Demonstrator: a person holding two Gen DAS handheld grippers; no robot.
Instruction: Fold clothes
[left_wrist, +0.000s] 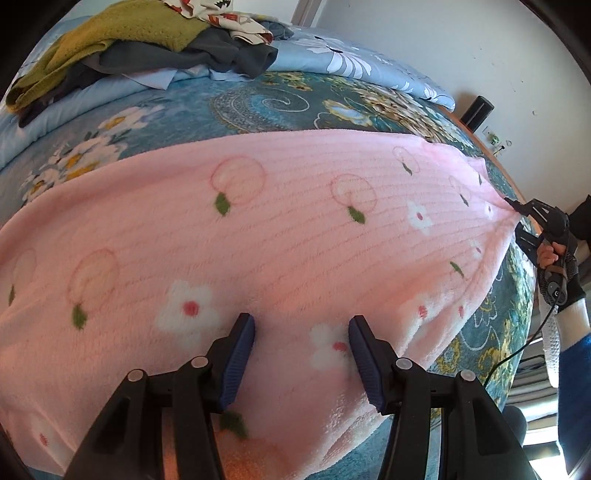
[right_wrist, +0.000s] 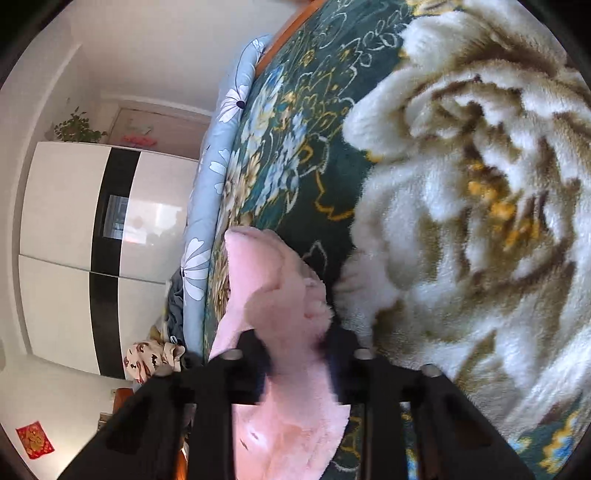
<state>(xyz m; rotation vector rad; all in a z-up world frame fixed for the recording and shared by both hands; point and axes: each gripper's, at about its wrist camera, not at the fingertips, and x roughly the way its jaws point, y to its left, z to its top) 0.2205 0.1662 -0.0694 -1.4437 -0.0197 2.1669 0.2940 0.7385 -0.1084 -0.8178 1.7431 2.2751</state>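
A pink fleece garment (left_wrist: 258, 236) with peach and flower prints lies spread across the bed. My left gripper (left_wrist: 301, 332) is open above its near part, blue pads apart, holding nothing. My right gripper (left_wrist: 515, 212) is at the garment's far right corner and pinches the bunched fabric there. In the right wrist view the pink fabric (right_wrist: 280, 295) passes between the fingers of the right gripper (right_wrist: 295, 343), which is shut on it, and sticks out beyond the tips.
The bed has a dark teal floral blanket (left_wrist: 258, 103). A pile of clothes (left_wrist: 155, 44), green, grey and patterned, lies on a light blue quilt (left_wrist: 351, 59) at the back left. A white and black wardrobe (right_wrist: 92, 206) stands beyond the bed.
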